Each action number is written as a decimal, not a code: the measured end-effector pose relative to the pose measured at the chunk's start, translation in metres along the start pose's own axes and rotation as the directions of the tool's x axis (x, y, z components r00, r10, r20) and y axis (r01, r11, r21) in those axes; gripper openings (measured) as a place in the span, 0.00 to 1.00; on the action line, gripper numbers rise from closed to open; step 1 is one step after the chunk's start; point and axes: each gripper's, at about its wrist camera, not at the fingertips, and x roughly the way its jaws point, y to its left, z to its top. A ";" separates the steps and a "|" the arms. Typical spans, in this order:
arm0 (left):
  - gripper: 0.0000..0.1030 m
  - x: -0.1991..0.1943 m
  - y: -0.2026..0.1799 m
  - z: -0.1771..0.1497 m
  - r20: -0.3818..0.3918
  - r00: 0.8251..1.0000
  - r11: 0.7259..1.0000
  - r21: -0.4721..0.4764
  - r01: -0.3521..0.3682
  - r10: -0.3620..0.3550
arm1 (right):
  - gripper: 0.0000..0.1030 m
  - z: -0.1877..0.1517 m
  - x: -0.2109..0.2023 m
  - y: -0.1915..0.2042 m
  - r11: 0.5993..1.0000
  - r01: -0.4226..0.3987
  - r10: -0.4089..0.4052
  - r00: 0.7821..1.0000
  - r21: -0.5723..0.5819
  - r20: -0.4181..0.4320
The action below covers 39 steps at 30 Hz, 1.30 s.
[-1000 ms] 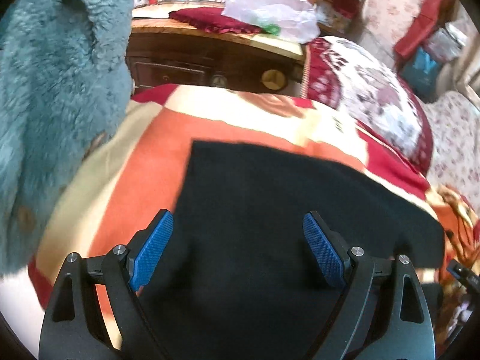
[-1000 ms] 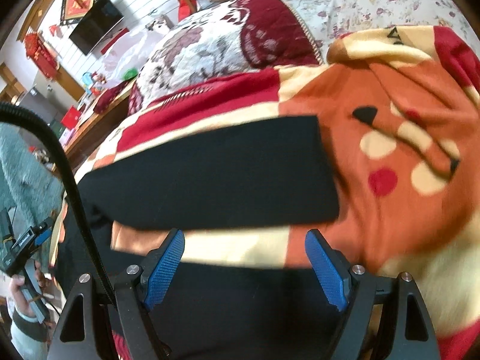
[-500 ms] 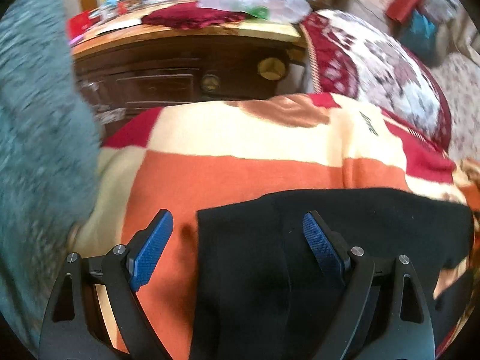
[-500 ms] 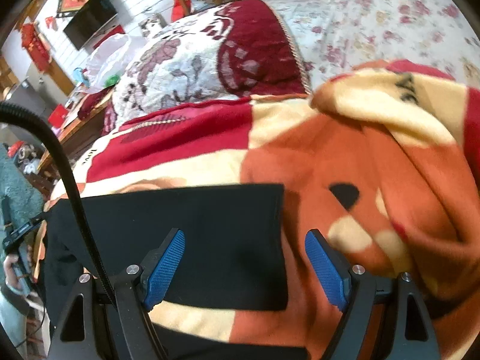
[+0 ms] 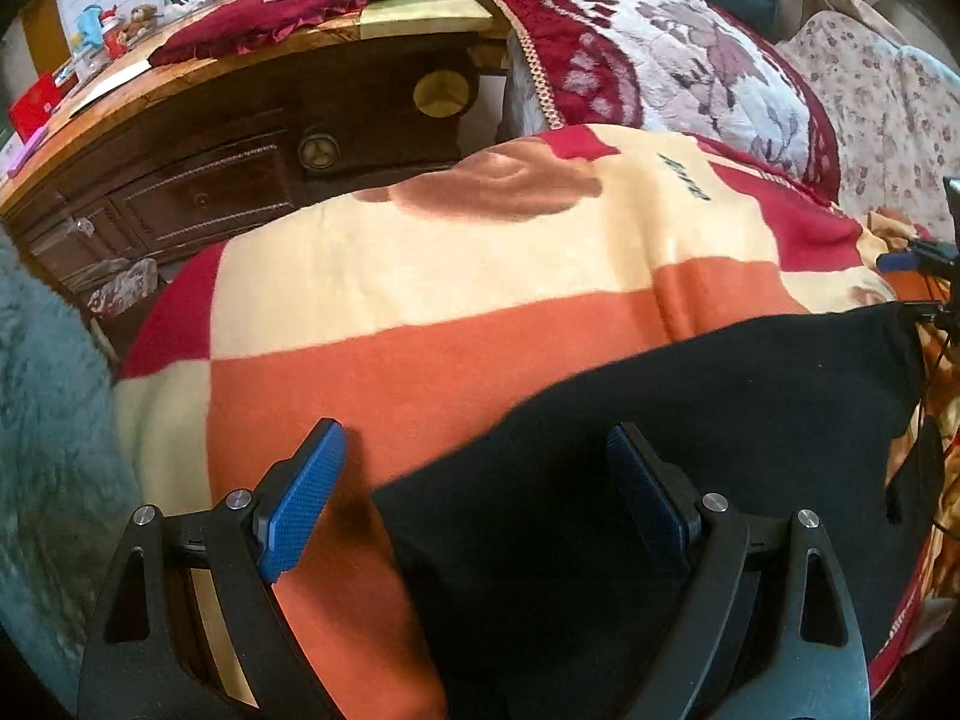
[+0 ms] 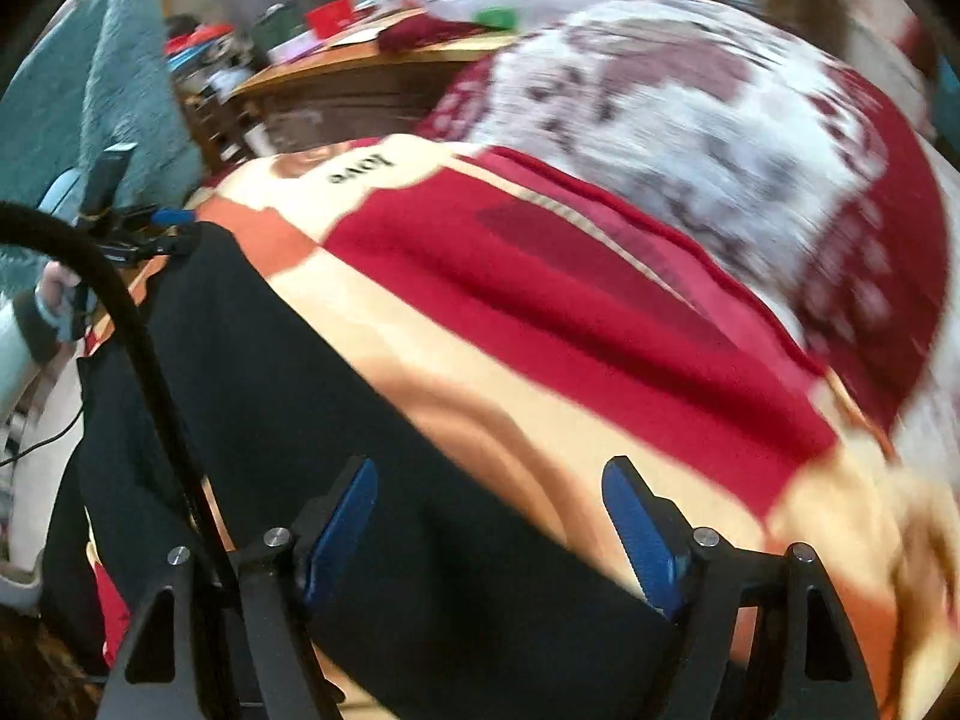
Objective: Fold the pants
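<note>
Black pants (image 5: 690, 438) lie flat on an orange, cream and red blanket (image 5: 456, 288) on the bed. My left gripper (image 5: 474, 492) is open and empty, hovering over the left end of the pants, its right finger above the black cloth and its left finger above the blanket. The right wrist view is blurred. There the pants (image 6: 288, 396) run from upper left to the bottom. My right gripper (image 6: 489, 516) is open and empty over their far edge. The other gripper shows small at the pants' far corner (image 6: 144, 234).
A dark wooden cabinet (image 5: 240, 150) with clutter and a plastic bag on top stands beyond the bed. A red and white floral quilt (image 5: 672, 54) is piled at the bed's head. A teal fluffy sleeve (image 5: 48, 450) is at the left. A black cable (image 6: 138, 336) crosses the right wrist view.
Both grippers have pulled back toward the near side, so the pants sit lower in view. The right gripper has swung left and now faces the cabinet. Both stay open.
</note>
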 end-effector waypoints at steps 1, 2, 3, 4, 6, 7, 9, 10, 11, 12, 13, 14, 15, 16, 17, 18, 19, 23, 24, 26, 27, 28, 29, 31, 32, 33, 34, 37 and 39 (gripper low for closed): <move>0.87 0.002 0.002 0.001 -0.001 1.000 1.000 0.000 0.005 -0.005 | 0.74 0.007 0.005 0.005 1.000 -0.015 0.015 1.000 -0.017 -0.003; 0.87 0.004 0.003 0.003 -0.004 1.000 1.000 0.001 0.016 -0.016 | 0.74 0.013 0.009 0.011 0.999 -0.034 0.034 0.999 -0.033 -0.007; 0.87 0.006 0.004 0.003 -0.007 1.000 1.000 0.004 0.026 -0.025 | 0.74 0.020 0.015 0.020 0.997 -0.058 0.057 0.998 -0.049 -0.011; 0.87 0.007 0.004 0.004 -0.007 0.999 0.999 0.010 0.033 -0.033 | 0.74 0.025 0.019 0.024 0.995 -0.079 0.078 0.997 -0.062 -0.017; 0.87 0.007 0.002 0.004 -0.004 0.999 0.999 0.034 0.038 -0.038 | 0.74 0.033 0.029 0.038 0.988 -0.119 0.116 0.993 -0.094 -0.033; 0.87 0.007 0.000 0.003 -0.007 0.999 0.998 0.052 0.046 -0.045 | 0.74 0.036 0.033 0.043 0.986 -0.129 0.125 0.991 -0.110 -0.044; 0.87 0.005 -0.005 0.004 -0.020 0.998 0.995 0.081 0.066 -0.064 | 0.74 0.042 0.041 0.053 0.978 -0.141 0.132 0.989 -0.154 -0.066; 0.87 0.002 -0.007 0.002 -0.028 0.996 0.991 0.103 0.085 -0.082 | 0.74 0.045 0.045 0.057 0.974 -0.148 0.137 0.988 -0.172 -0.075; 0.87 0.001 -0.008 0.001 -0.031 0.995 0.989 0.117 0.095 -0.092 | 0.74 0.050 0.050 0.060 0.970 -0.162 0.149 0.985 -0.183 -0.083; 0.87 0.001 -0.009 -0.001 -0.035 0.995 0.986 0.133 0.101 -0.097 | 0.74 0.054 0.053 0.063 0.964 -0.182 0.167 0.982 -0.193 -0.092; 0.87 0.002 -0.010 -0.001 -0.038 0.995 0.985 0.146 0.096 -0.091 | 0.74 0.054 0.054 0.064 0.960 -0.196 0.179 0.979 -0.198 -0.100; 0.87 0.004 -0.012 -0.001 -0.045 0.996 0.984 0.157 0.087 -0.081 | 0.74 0.057 0.058 0.066 0.955 -0.214 0.193 0.974 -0.207 -0.117; 0.87 0.005 -0.012 -0.002 -0.047 0.996 0.983 0.162 0.085 -0.078 | 0.74 0.058 0.062 0.065 0.954 -0.215 0.192 0.973 -0.209 -0.129; 0.87 0.006 -0.014 -0.001 -0.044 0.996 0.982 0.173 0.080 -0.073 | 0.74 0.060 0.066 0.065 0.954 -0.219 0.192 0.971 -0.205 -0.142; 0.87 0.006 -0.016 0.000 -0.040 0.997 0.979 0.187 0.078 -0.072 | 0.70 0.060 0.070 0.063 0.952 -0.234 0.205 0.966 -0.196 -0.160; 0.86 0.007 -0.017 0.000 -0.039 0.997 0.977 0.196 0.079 -0.072 | 0.62 0.060 0.075 0.062 0.949 -0.255 0.223 0.958 -0.183 -0.180; 0.81 0.008 -0.019 0.000 -0.041 0.996 0.976 0.201 0.080 -0.073 | 0.48 0.060 0.079 0.062 0.950 -0.258 0.225 0.956 -0.176 -0.188; 0.45 0.004 -0.024 0.003 -0.025 0.997 0.977 0.201 0.076 -0.073 | 0.35 0.055 0.071 0.070 0.948 -0.241 0.213 0.966 -0.209 -0.147; 0.16 0.001 -0.025 0.004 -0.014 0.998 0.979 0.195 0.062 -0.060 | 0.32 0.054 0.068 0.074 0.949 -0.229 0.203 0.970 -0.215 -0.136; 0.07 -0.002 -0.026 0.003 0.006 1.000 0.984 0.177 0.022 -0.023 | 0.11 0.050 0.057 0.082 0.950 -0.207 0.185 0.976 -0.233 -0.110; 0.07 -0.002 -0.028 0.001 0.009 1.000 0.984 0.177 0.012 -0.014 | 0.09 0.048 0.052 0.087 0.951 -0.191 0.172 0.980 -0.245 -0.099; 0.06 -0.003 -0.033 -0.002 0.018 1.000 0.983 0.186 -0.012 0.008 | 0.05 0.047 0.049 0.092 0.950 -0.188 0.169 0.981 -0.251 -0.095; 0.06 -0.005 -0.037 -0.004 0.026 0.999 0.981 0.194 -0.029 0.024 | 0.05 0.045 0.045 0.097 0.947 -0.190 0.170 0.981 -0.259 -0.097; 0.06 -0.012 -0.041 -0.007 0.039 0.999 0.982 0.188 -0.032 0.025 | 0.04 0.041 0.036 0.108 0.943 -0.165 0.145 0.985 -0.290 -0.091; 0.06 -0.020 -0.044 -0.010 0.050 0.998 0.982 0.188 -0.033 0.024 | 0.04 0.039 0.029 0.111 0.944 -0.157 0.137 0.987 -0.290 -0.088; 0.06 -0.024 -0.046 -0.011 0.059 0.998 0.981 0.192 -0.033 0.022 | 0.04 0.038 0.023 0.114 0.945 -0.150 0.133 0.988 -0.292 -0.078; 0.06 -0.032 -0.048 -0.014 0.070 0.997 0.980 0.197 -0.036 0.023 | 0.04 0.038 0.018 0.118 0.945 -0.142 0.127 0.990 -0.295 -0.067; 0.06 -0.058 -0.054 -0.024 0.112 0.993 0.979 0.196 -0.046 0.024 | 0.04 0.034 -0.008 0.127 0.948 -0.128 0.127 0.992 -0.290 -0.023; 0.06 -0.077 -0.058 -0.032 0.140 0.990 0.979 0.199 -0.048 0.020 | 0.04 0.028 -0.027 0.136 0.948 -0.122 0.128 0.992 -0.293 0.001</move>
